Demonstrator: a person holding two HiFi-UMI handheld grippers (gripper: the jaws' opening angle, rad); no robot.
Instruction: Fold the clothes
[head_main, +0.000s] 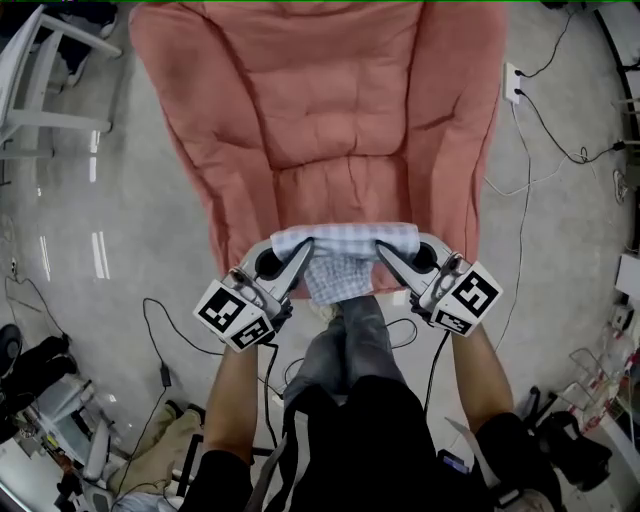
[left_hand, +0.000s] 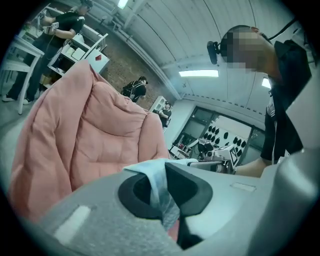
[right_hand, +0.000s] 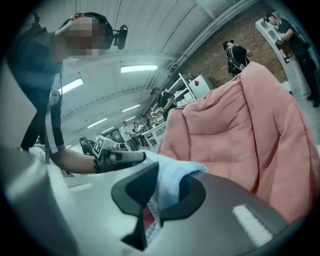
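Left gripper (head_main: 300, 252) and right gripper (head_main: 385, 252) each clamp one end of the checked garment (head_main: 345, 240), seemingly light and limp, best held at its corners, above the pink cushion (head_main: 330, 120)

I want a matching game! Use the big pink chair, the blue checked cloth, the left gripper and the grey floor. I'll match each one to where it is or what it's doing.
Things:
1. pink quilted padded chair
2. light blue checked cloth
3. left gripper
4. smooth grey floor

Places or states:
A. shiny, all around the chair
B. shut on one end of the cloth
C. pinched at both ends
D. spread wide beyond the cloth

Pairs: 1-D, 2-C, 3-B, 4-A.
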